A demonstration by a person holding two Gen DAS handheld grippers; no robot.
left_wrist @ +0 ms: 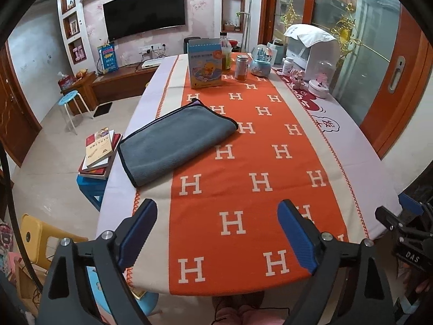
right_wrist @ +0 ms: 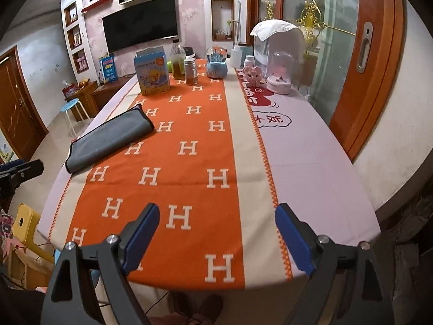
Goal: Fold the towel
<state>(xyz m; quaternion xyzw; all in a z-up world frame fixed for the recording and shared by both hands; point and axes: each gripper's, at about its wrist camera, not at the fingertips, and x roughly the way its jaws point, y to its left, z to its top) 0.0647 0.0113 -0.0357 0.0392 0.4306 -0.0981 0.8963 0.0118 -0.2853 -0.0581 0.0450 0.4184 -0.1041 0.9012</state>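
A grey towel (left_wrist: 176, 140) with dark edging lies folded flat on the left side of the table, half on the orange H-patterned runner (left_wrist: 243, 162). It also shows in the right wrist view (right_wrist: 108, 138), at the left. My left gripper (left_wrist: 216, 233) is open and empty above the table's near edge, short of the towel. My right gripper (right_wrist: 216, 233) is open and empty near the front edge, to the right of the towel and well apart from it.
At the far end of the table stand a blue box (left_wrist: 204, 63), a bottle (left_wrist: 226, 52), a jar (left_wrist: 241, 67), a snow globe (left_wrist: 261, 61) and a white appliance (left_wrist: 311, 51). A stack of books (left_wrist: 98, 151) sits on a stool left of the table.
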